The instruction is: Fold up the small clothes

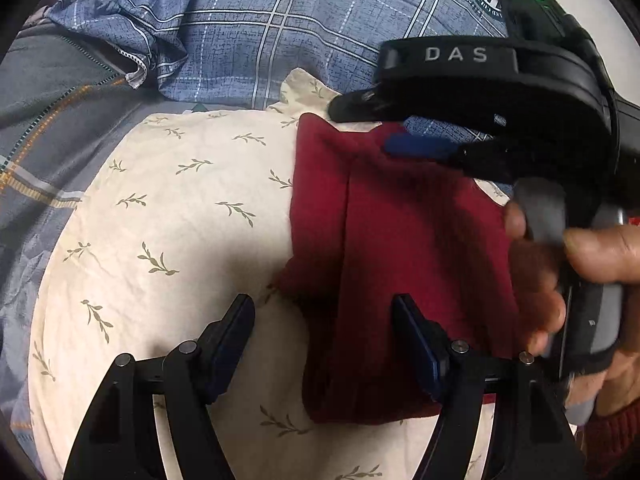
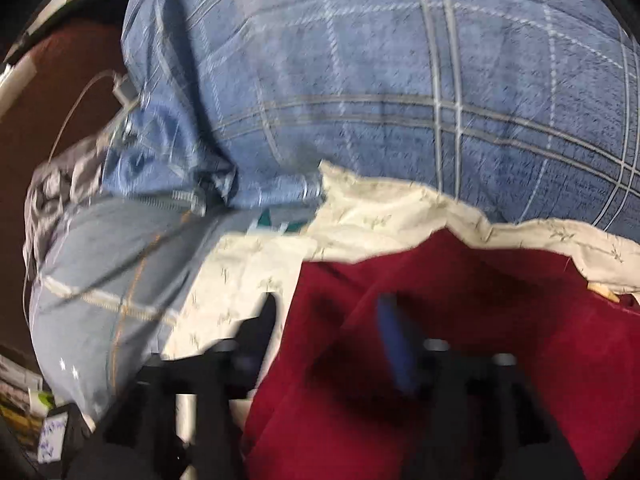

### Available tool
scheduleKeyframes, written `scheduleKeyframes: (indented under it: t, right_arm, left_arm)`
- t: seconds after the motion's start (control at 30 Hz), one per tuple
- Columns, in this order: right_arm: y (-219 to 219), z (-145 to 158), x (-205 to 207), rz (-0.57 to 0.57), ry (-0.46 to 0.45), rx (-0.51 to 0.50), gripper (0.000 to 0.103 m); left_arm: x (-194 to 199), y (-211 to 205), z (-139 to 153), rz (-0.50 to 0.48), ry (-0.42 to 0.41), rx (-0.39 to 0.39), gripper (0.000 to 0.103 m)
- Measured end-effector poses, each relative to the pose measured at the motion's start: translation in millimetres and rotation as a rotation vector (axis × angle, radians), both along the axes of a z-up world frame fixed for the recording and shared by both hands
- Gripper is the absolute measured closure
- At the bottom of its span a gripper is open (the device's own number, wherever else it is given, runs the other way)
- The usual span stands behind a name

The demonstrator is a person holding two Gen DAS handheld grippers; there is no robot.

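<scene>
Now, setting: a bed (image 1: 248, 40) covered in blue plaid bedding, with a cream leaf-print cloth (image 1: 172, 216) spread over it; a crumpled fold of the plaid bedding (image 1: 120, 20) lies by the cloth's far left corner
Garment: a dark red garment (image 1: 400, 248) lies on the right part of the cream cloth, mostly flat; a long crease runs down it from the far edge to the near edge; its left edge stops at about the cloth's middle
Left claw (image 1: 324, 344): spread wide, nothing pinched; one finger hangs over bare cream cloth, the other over the red garment, so the garment's left edge lies between them; whether the tips touch the fabric I cannot tell
Right claw (image 1: 360, 128): spread, at the garment's far edge; the blue-padded finger (image 1: 416, 146) lies over red fabric, the black one along the far rim; pads not pressing together on the cloth; its own view is blurred
Hand (image 1: 568, 276): a person's hand wraps the right claw's grey handle at the cloth's right edge; a dark red sleeve cuff (image 1: 612, 440) shows below it
</scene>
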State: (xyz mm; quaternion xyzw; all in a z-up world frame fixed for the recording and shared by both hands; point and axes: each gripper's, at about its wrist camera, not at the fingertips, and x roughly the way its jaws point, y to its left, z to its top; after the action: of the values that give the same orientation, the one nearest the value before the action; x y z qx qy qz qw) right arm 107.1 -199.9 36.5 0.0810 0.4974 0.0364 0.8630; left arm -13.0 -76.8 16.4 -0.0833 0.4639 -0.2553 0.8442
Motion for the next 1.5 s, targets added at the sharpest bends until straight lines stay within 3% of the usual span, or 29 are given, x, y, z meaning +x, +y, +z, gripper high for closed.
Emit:
scheduleKeyframes:
  t: [0.07,0.2,0.4,0.53,0.6,0.63,0.7,0.87,0.97,1.0,1.03,1.07,1.13,1.17,1.23,1.27,1.3,1.37,1.5]
  right_arm:
    - [7.0,-5.3,4.3,0.002,0.022,-0.045,0.036]
    - [16.5,-11.9,14.0,0.008,0.039,-0.071,0.024]
    - [33.5,-24.3,20.2,0.076,0.059,-0.193,0.019]
    - [36.4,-28.2,18.8,0.097,0.040,-0.239,0.021]
    - [30.3,-25.1,16.0,0.069,0.014,-0.261,0.053]
    - [25.0,-22.3,14.3,0.067,0.002,-0.237,0.057]
    - [11.4,-14.8,9.1,0.056,-0.019,-0.168,0.080]
    - [-12.5,-1.9,-12.6,0.046,-0.069,-0.041,0.093]
    - [-21.0,1.6,-21.4,0.040,-0.083,-0.045,0.096]
    - [-24.5,0.5,-23.7,0.033,-0.076,-0.057,0.101]
    - [-25.6,0.3,-25.6,0.027,-0.071,-0.062,0.102]
    - [-29.1,-0.1,-28.3,0.022,-0.070,-0.052,0.102]
    - [-38.4,3.8,-36.7,0.005,-0.073,0.007,0.097]
    - [-40.3,5.2,-38.9,-0.002,-0.077,0.037,0.092]
    - [-40.4,13.3,-44.0,-0.001,-0.097,0.087,0.071]
    - [-38.8,15.9,-44.8,0.001,-0.106,0.100,0.050]
    - [-36.0,21.5,-46.0,0.004,-0.120,0.112,0.038]
    - [-30.8,26.7,-42.6,0.010,-0.120,0.117,0.035]
    - [-26.2,23.7,-27.0,-0.007,-0.071,0.180,0.034]
  left_arm:
    - [-0.8,0.2,0.1,0.000,0.000,-0.002,0.032]
    - [-1.1,0.9,0.5,0.001,-0.005,-0.002,0.031]
    - [0.3,1.1,0.0,0.005,-0.005,-0.010,0.027]
    - [1.8,1.1,-0.7,0.000,-0.007,-0.012,0.025]
    - [4.1,2.8,-0.6,0.002,0.000,-0.027,0.024]
    - [5.1,4.9,-0.6,0.007,0.006,-0.042,0.024]
    - [8.9,8.8,-1.3,0.021,0.021,-0.080,0.022]
    - [19.1,11.3,-6.4,0.053,0.017,-0.152,0.016]
    - [17.9,4.8,-8.3,0.039,-0.017,-0.148,0.018]
    - [17.5,3.6,-8.5,0.030,-0.028,-0.160,0.021]
    - [16.9,3.3,-8.4,0.014,-0.034,-0.189,0.034]
    - [17.8,3.4,-9.2,0.008,-0.030,-0.200,0.038]
    - [20.0,5.7,-10.9,0.002,-0.025,-0.216,0.053]
    - [20.5,7.3,-11.4,0.000,-0.021,-0.227,0.054]
    - [18.9,11.3,-8.1,0.003,-0.032,-0.250,0.061]
    - [18.8,12.9,-5.0,0.002,-0.047,-0.256,0.063]
    - [17.1,13.6,-0.8,0.001,-0.070,-0.259,0.067]
    - [13.2,14.8,8.9,-0.018,-0.122,-0.269,0.070]
    - [9.3,16.8,8.5,-0.043,-0.125,-0.283,0.071]
